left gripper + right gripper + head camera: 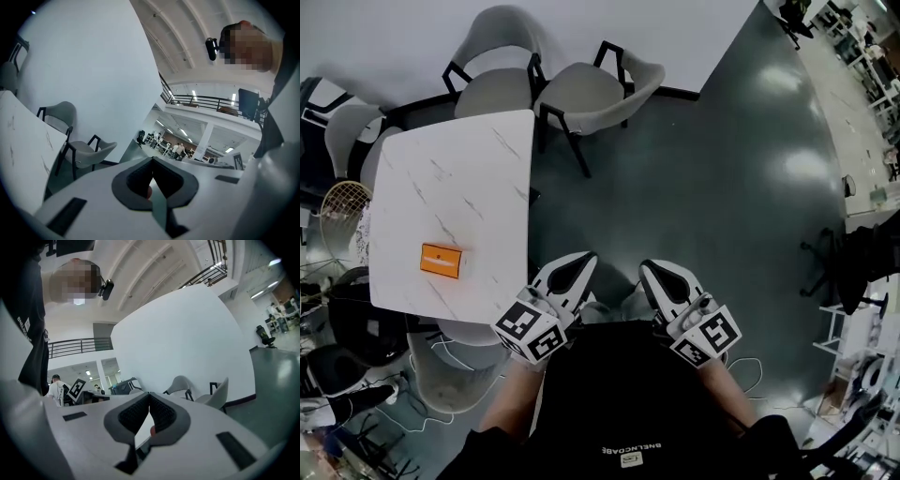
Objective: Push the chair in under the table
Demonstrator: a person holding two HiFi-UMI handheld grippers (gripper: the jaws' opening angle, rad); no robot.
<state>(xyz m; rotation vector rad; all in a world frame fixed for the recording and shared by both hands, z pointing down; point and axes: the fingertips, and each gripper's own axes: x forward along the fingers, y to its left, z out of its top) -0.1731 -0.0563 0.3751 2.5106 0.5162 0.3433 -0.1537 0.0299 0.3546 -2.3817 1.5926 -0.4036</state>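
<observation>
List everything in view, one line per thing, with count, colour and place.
table: one, white with marble veins, left of the person
flat item: one, orange, lying on the table near its near edge
turned-out chair: one, grey with black legs, on the floor off the table's far right corner
other chairs: three, grey, at the table's far, left and near sides
floor: one, dark grey and glossy, right of the table
black top: one, on the person, bottom centre
left gripper: one, white, jaws together, empty
right gripper: one, white, jaws together, empty
</observation>
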